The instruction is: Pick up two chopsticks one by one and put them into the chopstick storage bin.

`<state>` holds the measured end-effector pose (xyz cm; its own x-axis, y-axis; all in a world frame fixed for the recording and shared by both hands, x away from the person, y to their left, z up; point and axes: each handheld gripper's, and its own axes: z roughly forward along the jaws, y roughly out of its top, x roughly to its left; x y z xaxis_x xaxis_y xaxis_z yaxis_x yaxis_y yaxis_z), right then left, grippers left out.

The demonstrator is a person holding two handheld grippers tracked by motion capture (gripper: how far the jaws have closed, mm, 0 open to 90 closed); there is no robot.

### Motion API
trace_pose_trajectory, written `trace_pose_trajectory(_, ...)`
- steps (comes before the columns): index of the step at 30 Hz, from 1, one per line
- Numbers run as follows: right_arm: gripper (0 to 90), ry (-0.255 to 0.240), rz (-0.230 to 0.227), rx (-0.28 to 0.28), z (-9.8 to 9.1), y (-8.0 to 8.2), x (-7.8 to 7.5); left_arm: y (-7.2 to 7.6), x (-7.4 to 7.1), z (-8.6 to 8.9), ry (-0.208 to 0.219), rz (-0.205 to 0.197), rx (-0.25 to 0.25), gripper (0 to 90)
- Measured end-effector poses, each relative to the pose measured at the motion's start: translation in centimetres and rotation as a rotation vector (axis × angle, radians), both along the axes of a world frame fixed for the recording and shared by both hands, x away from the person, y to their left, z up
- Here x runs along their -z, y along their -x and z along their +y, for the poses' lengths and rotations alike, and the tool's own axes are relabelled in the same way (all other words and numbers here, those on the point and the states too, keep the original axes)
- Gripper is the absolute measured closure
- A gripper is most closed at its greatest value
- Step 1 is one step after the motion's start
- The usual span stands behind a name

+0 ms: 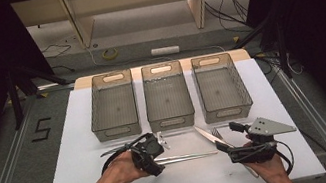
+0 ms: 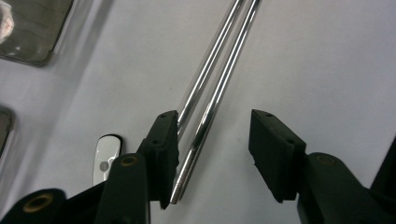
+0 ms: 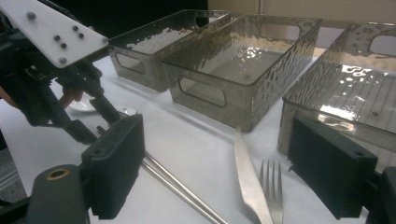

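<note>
1. The two shiny chopsticks (image 2: 212, 88) lay side by side on the white table (image 2: 327, 56), with their near ends between the left gripper's (image 2: 212, 156) jaws.
2. One jaw touched a stick, but the other stood apart, so the jaws were not yet squeezing.
3. The right gripper (image 3: 215, 163) waited with its jaws wide and nothing in them, the knife (image 3: 250, 182) and fork (image 3: 273, 191) lying between them.
4. Three bins (image 1: 167, 96) stood beyond, probably for sorting.

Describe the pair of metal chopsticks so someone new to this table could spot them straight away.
Start at the three clear bins lined up across the white table. In front of the middle bin, the chopsticks lie flat, running sideways from the left tool toward the right. Unlike the knife and fork beside them, they are two thin, plain rods.
</note>
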<state>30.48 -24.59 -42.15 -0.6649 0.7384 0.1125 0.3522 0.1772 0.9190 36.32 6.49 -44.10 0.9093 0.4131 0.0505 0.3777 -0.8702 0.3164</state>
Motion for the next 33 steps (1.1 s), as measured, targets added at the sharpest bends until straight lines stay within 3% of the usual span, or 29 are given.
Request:
trace_pose_trajectory(14,20.1,0.003,0.004,-0.003,0.1,0.0,0.0,-0.7,1.4,-0.7,-0.083,0.023,0.053,65.0)
trace_pose_trajectory(24,20.4,0.001,0.007,-0.004,0.1,0.0,0.1,-0.9,1.7,-1.2,-0.107,0.042,0.083,71.7)
trace_pose_trajectory(33,20.8,0.008,0.015,-0.002,0.1,-0.1,0.1,-0.7,1.7,-1.6,-0.136,0.040,0.147,78.9)
